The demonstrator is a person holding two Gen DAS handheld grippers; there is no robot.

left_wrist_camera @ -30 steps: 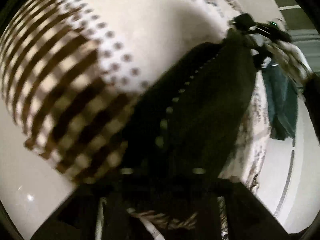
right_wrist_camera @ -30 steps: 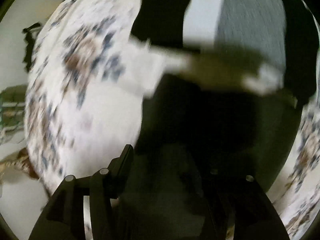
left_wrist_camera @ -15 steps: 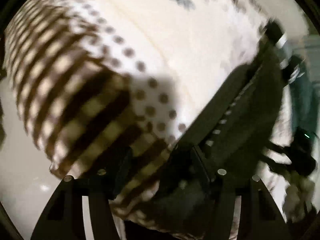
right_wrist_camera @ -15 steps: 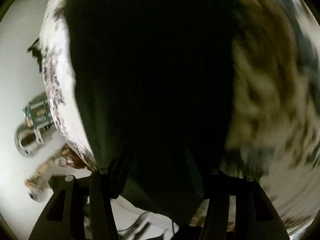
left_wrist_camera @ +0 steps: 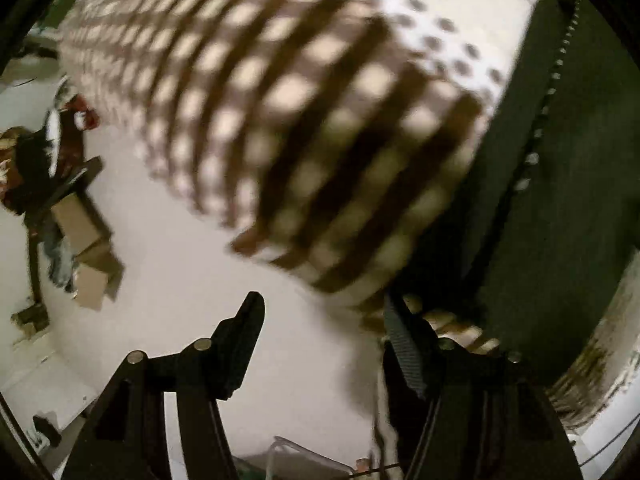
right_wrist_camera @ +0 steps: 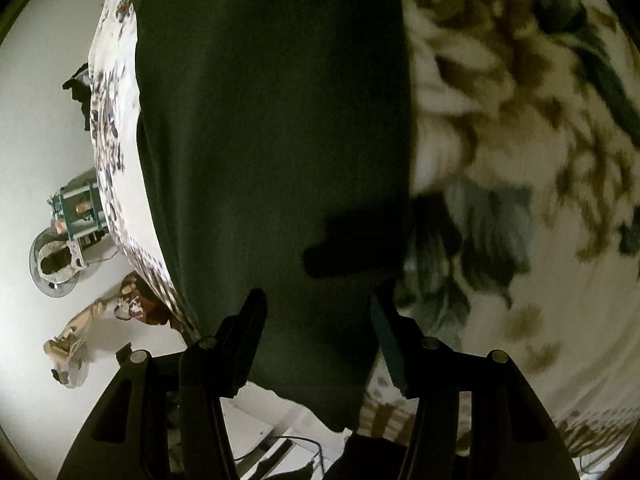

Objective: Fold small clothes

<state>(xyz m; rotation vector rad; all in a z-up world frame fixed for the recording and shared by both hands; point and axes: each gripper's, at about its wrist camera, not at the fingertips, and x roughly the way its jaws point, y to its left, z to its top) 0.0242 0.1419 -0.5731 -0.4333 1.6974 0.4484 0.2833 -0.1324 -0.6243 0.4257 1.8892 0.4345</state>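
A dark green garment [right_wrist_camera: 272, 128] lies flat on a floral bedcover [right_wrist_camera: 520, 140], its lower end hanging past the bed's edge. My right gripper [right_wrist_camera: 318, 304] hovers just over that lower end with its fingers apart; the cloth passes under and between them, and the pads do not press it. In the left wrist view the same garment [left_wrist_camera: 568, 184] shows a row of pale stitches or zip teeth. It lies beside a brown-and-cream checked cloth [left_wrist_camera: 320, 128] with a dotted part. My left gripper [left_wrist_camera: 324, 304] is open at the checked cloth's corner, with only white floor between its fingers.
White floor [left_wrist_camera: 180, 280] lies below the bed edge. Cardboard boxes [left_wrist_camera: 88, 256] and dark red clutter [left_wrist_camera: 76, 120] stand on it. In the right wrist view a metal bowl [right_wrist_camera: 56, 256] and a pale figure [right_wrist_camera: 72, 336] lie on the floor, with cables [right_wrist_camera: 300, 440] near the bed's foot.
The left gripper's fingers were buried in cloth; they have spread and come off it toward the bed edge. The right gripper swung across the bedcover onto the dark garment.
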